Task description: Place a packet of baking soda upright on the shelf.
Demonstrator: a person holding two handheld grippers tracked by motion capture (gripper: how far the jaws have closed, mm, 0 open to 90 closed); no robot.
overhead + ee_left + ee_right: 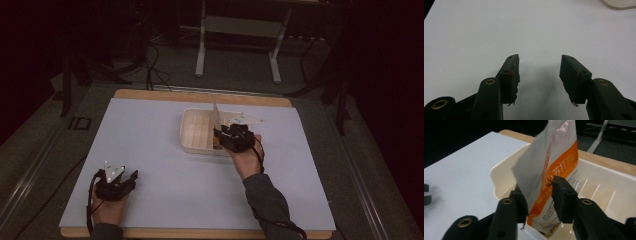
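Orange-and-white packet (549,177) upright inside cream tray (499,177), right gripper (539,195) jaws apart around it, left gripper (540,72) apart over bare mat (499,30).

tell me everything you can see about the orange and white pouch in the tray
The pouch is a flat, glossy packet, white with an orange band and printed characters. It stands nearly upright, slightly tilted, its bottom inside the cream plastic tray. It sits between the right gripper's open jaws, which have just been opening.
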